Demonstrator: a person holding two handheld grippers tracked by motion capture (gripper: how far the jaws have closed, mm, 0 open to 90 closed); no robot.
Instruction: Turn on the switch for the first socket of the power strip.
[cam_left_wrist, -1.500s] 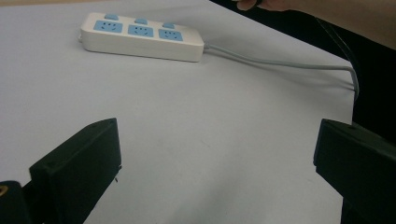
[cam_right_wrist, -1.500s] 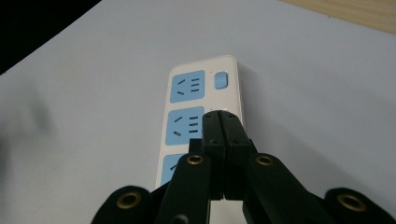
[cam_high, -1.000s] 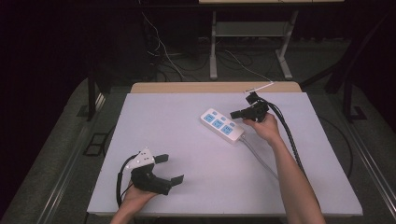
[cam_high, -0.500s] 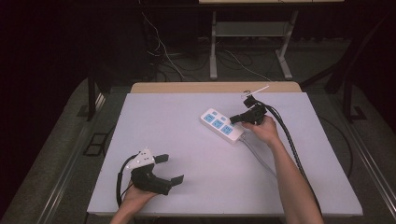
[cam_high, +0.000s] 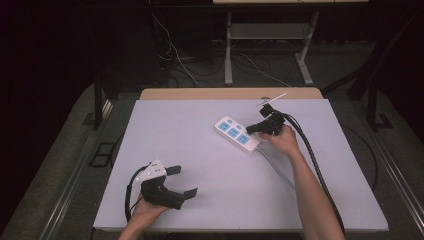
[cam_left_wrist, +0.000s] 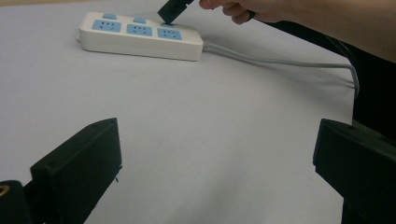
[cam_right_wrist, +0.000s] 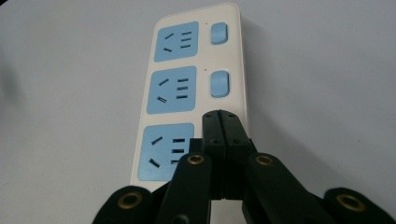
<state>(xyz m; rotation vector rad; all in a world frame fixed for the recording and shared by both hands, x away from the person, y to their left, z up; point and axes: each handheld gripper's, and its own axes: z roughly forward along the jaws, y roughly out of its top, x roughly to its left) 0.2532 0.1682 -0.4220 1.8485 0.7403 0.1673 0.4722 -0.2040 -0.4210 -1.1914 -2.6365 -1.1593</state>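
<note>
A white power strip (cam_high: 236, 134) with three blue sockets lies at the table's middle right. It also appears in the left gripper view (cam_left_wrist: 140, 35) and in the right gripper view (cam_right_wrist: 187, 88). My right gripper (cam_high: 251, 129) is shut with nothing in it. Its joined tips (cam_right_wrist: 219, 116) sit over the strip's edge beside the nearest socket and hide the spot below the two visible blue switches (cam_right_wrist: 218, 84). I cannot tell whether the tips touch the strip. My left gripper (cam_high: 182, 181) rests open near the front left, and bare table shows between its jaws (cam_left_wrist: 215, 140).
The strip's grey cable (cam_high: 275, 167) runs toward the front right under the right forearm. A black cable (cam_high: 310, 150) trails from the right gripper along that arm. A wooden edge (cam_high: 225, 93) borders the table's far side.
</note>
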